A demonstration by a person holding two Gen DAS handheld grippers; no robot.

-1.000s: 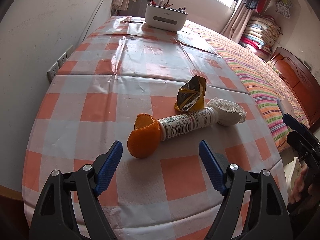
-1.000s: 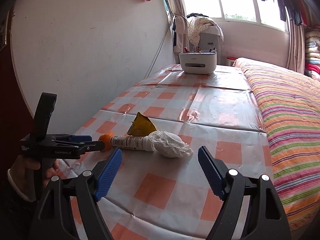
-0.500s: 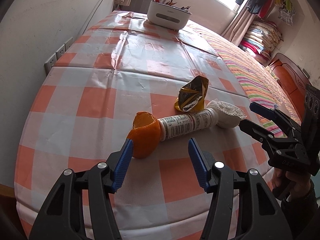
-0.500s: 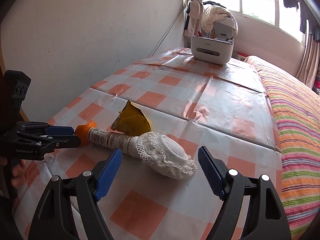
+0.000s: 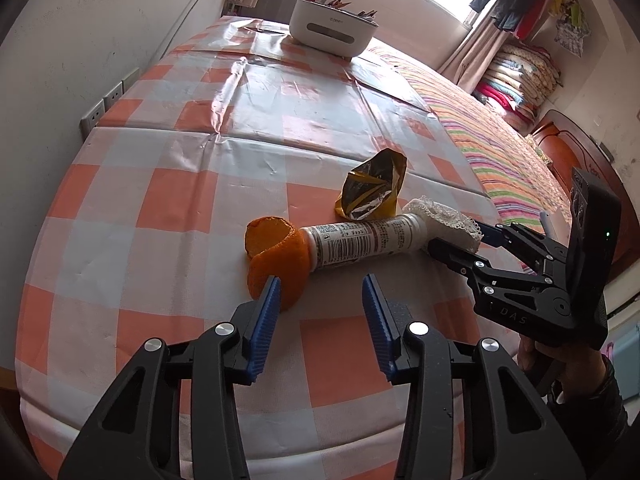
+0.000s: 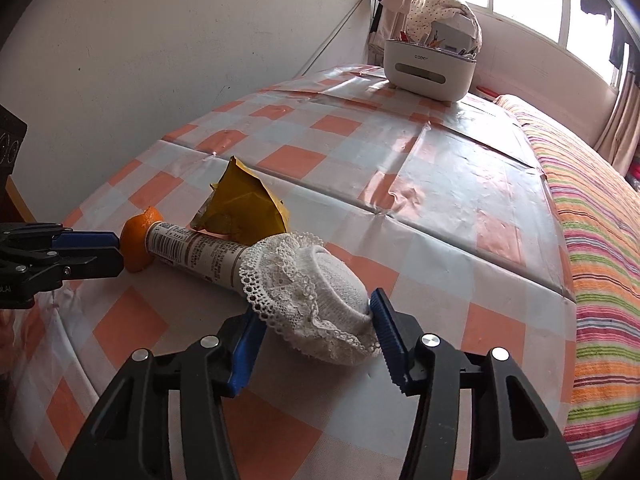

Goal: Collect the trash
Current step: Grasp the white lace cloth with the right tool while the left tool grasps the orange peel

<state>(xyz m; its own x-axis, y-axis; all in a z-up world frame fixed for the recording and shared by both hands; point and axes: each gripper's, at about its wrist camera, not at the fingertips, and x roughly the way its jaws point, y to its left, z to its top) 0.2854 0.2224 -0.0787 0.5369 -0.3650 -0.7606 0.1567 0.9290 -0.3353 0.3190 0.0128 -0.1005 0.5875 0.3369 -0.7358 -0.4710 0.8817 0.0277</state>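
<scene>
A table [image 5: 168,184] covered in an orange-and-white checked cloth carries a small cluster of rubbish near its front edge. An orange peel [image 5: 276,256] is capped over one end of a labelled plastic bottle [image 5: 360,240] lying on its side. A white lace-trimmed cloth [image 6: 316,300] covers the bottle's other end. A crumpled yellow foil wrapper [image 5: 374,186] sits just behind the bottle. A white bin [image 5: 332,28] holding scraps stands at the far end of the table, well apart from the cluster.

The left gripper [image 5: 320,312] hovers just in front of the peel. Its fingers are closing with nothing between them, one blue pad overlapping the peel's lower edge in the left wrist view. The right gripper [image 6: 316,340] sits at the lace cloth. Its fingers are closing around the cloth, both pads at its sides, though whether they already press it is hard to tell.

The step in hand appears to be taking hold of the first pieces of rubbish, one per hand. Next, the left gripper likely needs to advance so the peel sits between its fingers. Both pieces would then probably go to the far bin.
</scene>
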